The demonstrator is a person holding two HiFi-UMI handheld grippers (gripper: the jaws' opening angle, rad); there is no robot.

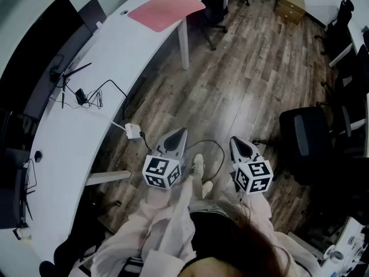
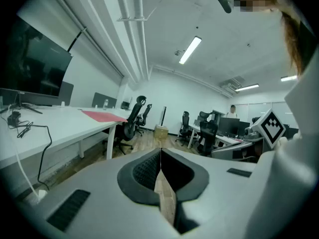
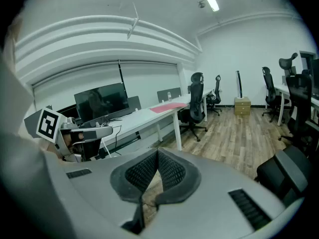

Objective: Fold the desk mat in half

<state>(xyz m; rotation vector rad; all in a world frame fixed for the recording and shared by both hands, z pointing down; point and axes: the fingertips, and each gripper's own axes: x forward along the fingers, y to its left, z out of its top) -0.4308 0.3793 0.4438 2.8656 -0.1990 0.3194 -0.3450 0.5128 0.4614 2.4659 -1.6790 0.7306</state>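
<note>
Though empty, both hand-held grippers (image 1: 181,131) (image 1: 236,140) closed.

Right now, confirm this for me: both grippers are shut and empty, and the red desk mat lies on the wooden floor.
Wrong on one point: the red desk mat lies flat on the white desk, at its far end, as the head view shows. The left gripper and right gripper are shut and empty.

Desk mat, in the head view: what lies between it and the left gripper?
In the head view, a stretch of wooden floor and the white desk leg lie between the left gripper and the pink desk mat.
</note>
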